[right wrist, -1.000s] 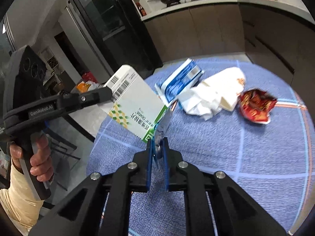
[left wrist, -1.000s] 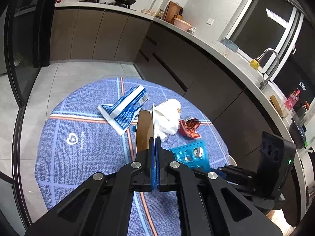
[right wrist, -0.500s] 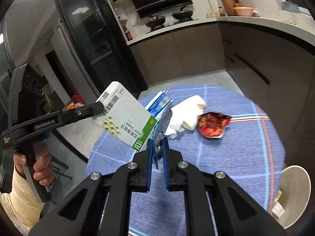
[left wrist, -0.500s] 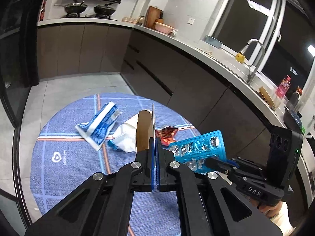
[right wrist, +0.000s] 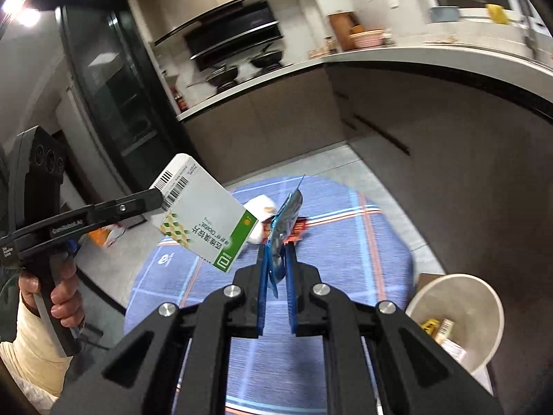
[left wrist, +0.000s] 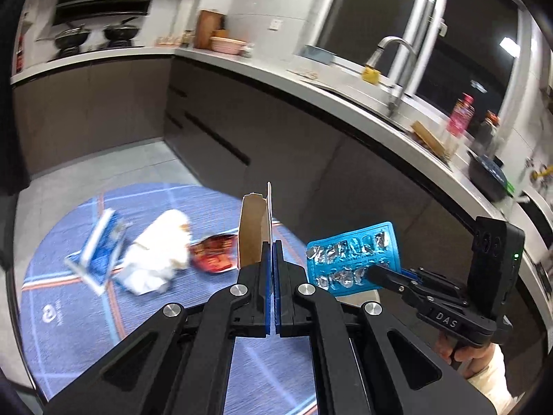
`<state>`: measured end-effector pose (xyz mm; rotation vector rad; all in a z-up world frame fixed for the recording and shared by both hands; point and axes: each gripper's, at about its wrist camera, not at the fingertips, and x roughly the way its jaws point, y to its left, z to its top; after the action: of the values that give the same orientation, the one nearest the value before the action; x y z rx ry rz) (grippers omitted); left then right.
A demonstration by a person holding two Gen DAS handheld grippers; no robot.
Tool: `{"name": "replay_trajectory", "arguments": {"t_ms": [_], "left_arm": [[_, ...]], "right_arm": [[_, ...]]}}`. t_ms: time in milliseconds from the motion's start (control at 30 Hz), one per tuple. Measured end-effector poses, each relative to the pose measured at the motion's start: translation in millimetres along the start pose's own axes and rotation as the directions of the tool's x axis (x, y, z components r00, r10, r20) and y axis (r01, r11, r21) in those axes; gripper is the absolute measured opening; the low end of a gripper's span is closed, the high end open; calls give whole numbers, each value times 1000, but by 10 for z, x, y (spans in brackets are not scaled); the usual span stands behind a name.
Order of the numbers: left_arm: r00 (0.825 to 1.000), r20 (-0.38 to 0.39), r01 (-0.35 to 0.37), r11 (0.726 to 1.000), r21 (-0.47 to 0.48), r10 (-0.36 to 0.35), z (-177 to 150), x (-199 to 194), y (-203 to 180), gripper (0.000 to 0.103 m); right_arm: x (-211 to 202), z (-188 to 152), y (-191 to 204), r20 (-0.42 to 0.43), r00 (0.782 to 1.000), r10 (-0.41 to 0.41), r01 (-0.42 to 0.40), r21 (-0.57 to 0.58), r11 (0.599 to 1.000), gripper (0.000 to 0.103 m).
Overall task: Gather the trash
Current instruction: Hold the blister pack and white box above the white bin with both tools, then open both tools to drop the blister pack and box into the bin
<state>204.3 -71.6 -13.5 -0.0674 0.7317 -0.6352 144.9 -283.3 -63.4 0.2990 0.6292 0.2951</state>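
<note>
My left gripper (left wrist: 272, 252) is shut on a flattened white and green medicine box (left wrist: 257, 228), edge-on in the left wrist view. In the right wrist view the box (right wrist: 204, 218) shows its printed face, held by the left gripper (right wrist: 155, 199). My right gripper (right wrist: 276, 263) is shut on a blue blister pack (right wrist: 285, 221), and the pack (left wrist: 354, 259) also hangs at the right of the left wrist view. On the round blue mat (left wrist: 69, 328) lie a blue and white packet (left wrist: 98, 256), a crumpled white paper bag (left wrist: 159, 252) and a red snack wrapper (left wrist: 216, 254).
A white bin (right wrist: 452, 276) with some scraps inside stands on the floor at the mat's right edge. Dark kitchen cabinets (left wrist: 276, 145) curve round the far side under a counter with a sink tap (left wrist: 390, 48). A tall dark glass door (right wrist: 114, 103) stands on the left.
Both grippers have risen and pulled back from the litter on the mat, each keeping its item. The white bin has come into the right wrist view at the lower right.
</note>
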Motion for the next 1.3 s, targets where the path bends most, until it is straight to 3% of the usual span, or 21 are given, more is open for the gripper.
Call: {"name": "replay_trajectory", "arguments": {"t_ms": [267, 633, 933, 1300], "left_arm": [[991, -59, 126, 988, 84, -121, 102, 508, -671, 1], [957, -186, 247, 960, 131, -221, 37, 1409, -1419, 1], [926, -305, 265, 958, 112, -221, -191, 2209, -1522, 1], [896, -420, 232, 959, 160, -147, -590, 2925, -1596, 2]], "right_arm": [[-358, -184, -658, 38, 991, -125, 120, 105, 987, 11], [-564, -597, -1526, -7, 967, -253, 247, 250, 936, 11], [-302, -1021, -2033, -116, 953, -279, 302, 318, 899, 11], [239, -1284, -2435, -226, 943, -244, 310, 338, 889, 12]]}}
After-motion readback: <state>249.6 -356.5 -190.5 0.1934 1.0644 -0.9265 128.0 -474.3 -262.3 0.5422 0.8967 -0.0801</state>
